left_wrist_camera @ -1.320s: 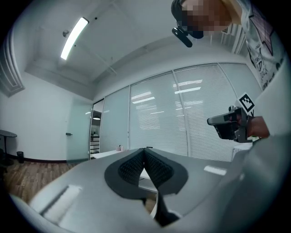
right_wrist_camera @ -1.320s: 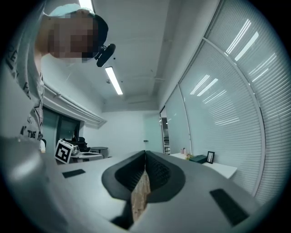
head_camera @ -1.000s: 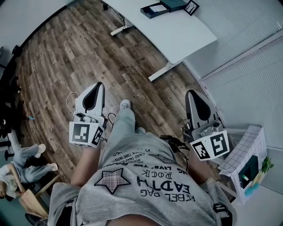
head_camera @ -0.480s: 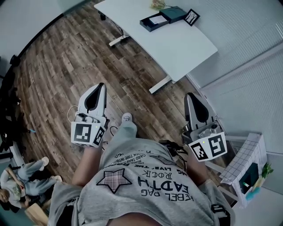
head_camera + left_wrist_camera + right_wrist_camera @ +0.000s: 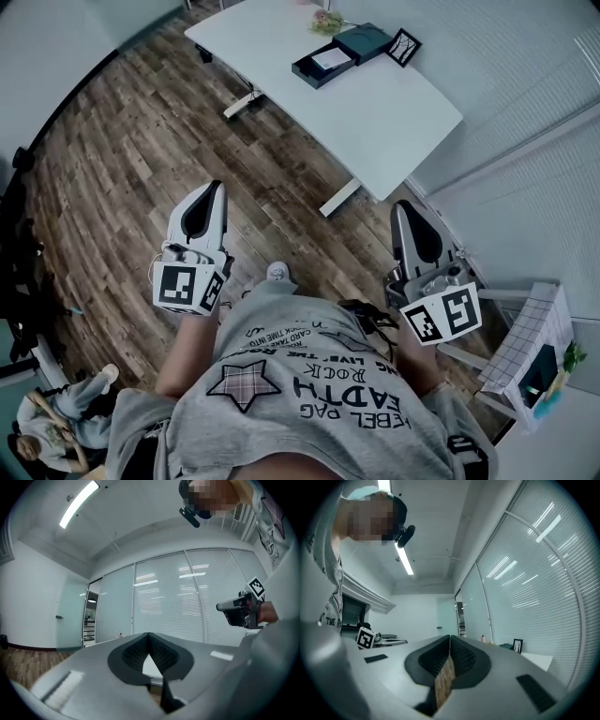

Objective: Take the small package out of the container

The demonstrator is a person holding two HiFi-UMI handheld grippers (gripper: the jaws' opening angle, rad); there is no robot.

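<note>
In the head view a dark open box (image 5: 323, 66) lies on the white table (image 5: 375, 103) far ahead, with a pale flat package (image 5: 331, 58) inside it. A teal lid (image 5: 364, 41) sits beside the box. My left gripper (image 5: 214, 187) and right gripper (image 5: 403, 208) are held level over the wooden floor, well short of the table, both shut and empty. The left gripper view has its jaws (image 5: 149, 637) meeting at the tips, and the right gripper (image 5: 241, 611) shows off to the side. Seen from its own camera, the right gripper (image 5: 450, 641) has jaws closed with only floor showing behind them.
A framed picture (image 5: 405, 47) and flowers (image 5: 326, 21) stand near the box. A white grid-patterned stand (image 5: 530, 342) is at the lower right by the blind-covered glass wall (image 5: 525, 187). A seated person (image 5: 47, 431) is at the lower left.
The table and its box have come nearer and further into the head view as the person walks toward them. Both grippers travel along, still shut.
</note>
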